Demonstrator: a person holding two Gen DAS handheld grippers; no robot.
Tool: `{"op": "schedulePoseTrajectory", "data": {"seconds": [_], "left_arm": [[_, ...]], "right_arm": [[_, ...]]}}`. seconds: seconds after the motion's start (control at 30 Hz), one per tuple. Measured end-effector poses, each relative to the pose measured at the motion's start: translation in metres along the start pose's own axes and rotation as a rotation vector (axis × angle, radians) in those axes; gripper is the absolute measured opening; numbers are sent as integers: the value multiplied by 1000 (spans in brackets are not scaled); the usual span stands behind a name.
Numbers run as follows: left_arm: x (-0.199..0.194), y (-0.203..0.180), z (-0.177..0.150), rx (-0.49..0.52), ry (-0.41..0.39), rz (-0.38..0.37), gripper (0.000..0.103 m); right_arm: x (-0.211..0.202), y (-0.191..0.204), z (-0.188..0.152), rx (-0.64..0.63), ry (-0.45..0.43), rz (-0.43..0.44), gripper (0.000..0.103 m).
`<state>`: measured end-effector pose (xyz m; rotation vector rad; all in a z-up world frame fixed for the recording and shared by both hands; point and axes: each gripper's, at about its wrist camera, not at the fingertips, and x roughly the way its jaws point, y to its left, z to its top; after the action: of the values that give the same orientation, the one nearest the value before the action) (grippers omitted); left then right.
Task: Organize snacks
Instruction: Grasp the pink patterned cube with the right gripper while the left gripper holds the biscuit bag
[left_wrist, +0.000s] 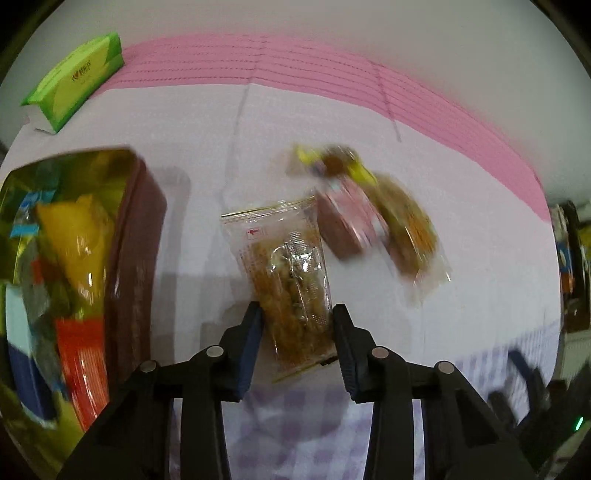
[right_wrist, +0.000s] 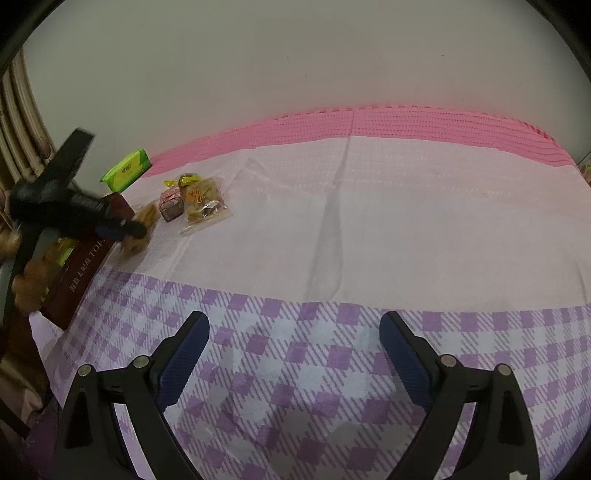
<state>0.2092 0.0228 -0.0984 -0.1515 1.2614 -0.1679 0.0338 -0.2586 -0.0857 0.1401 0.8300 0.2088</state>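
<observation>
My left gripper (left_wrist: 297, 314) is shut on a clear-wrapped brown snack bar (left_wrist: 291, 273), held just above the table beside a dark red box (left_wrist: 129, 258) full of mixed snacks at the left. More snacks lie beyond: a small pink and brown box (left_wrist: 347, 221), a second clear-wrapped bar (left_wrist: 410, 236) and a yellow-wrapped candy (left_wrist: 332, 162). In the right wrist view the left gripper (right_wrist: 136, 230) is at the far left by the red box (right_wrist: 79, 273), with the snack pile (right_wrist: 195, 203) behind it. My right gripper (right_wrist: 295, 332) is open and empty above the purple checked cloth.
A green tissue pack (left_wrist: 79, 79) lies at the back left, and shows in the right wrist view (right_wrist: 127, 170) too. A pink mat (right_wrist: 369, 125) runs along the wall. The cloth is white in the middle (right_wrist: 406, 221) and purple checked at the front.
</observation>
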Motion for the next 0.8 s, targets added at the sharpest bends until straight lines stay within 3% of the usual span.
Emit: {"op": "schedulePoseTrajectory", "data": {"seconds": [0.17,0.3,0.4,0.47,0.67,0.8], "left_arm": [[-31,-13,-36,69,-72,-51,39],[-58,-16,-51,93,-119,-72,39],[-65,-13,-51,79,-123,-91,39],[-72,-9,-53,64,-131,-95,39],[-97,12,-62,31,-177,-87,39],[-115,23,-69,33,-219,-69,39]], "right_arm": [[-6,13,4,-56,-26,16,93],[-6,49,21,-184,-64,116,92],[5,74,41,-270,-72,146,80],[15,86,56,-282,-64,195,65],[58,134,95,-384,-18,282,52],[88,153,109,-408,23,288,47]]}}
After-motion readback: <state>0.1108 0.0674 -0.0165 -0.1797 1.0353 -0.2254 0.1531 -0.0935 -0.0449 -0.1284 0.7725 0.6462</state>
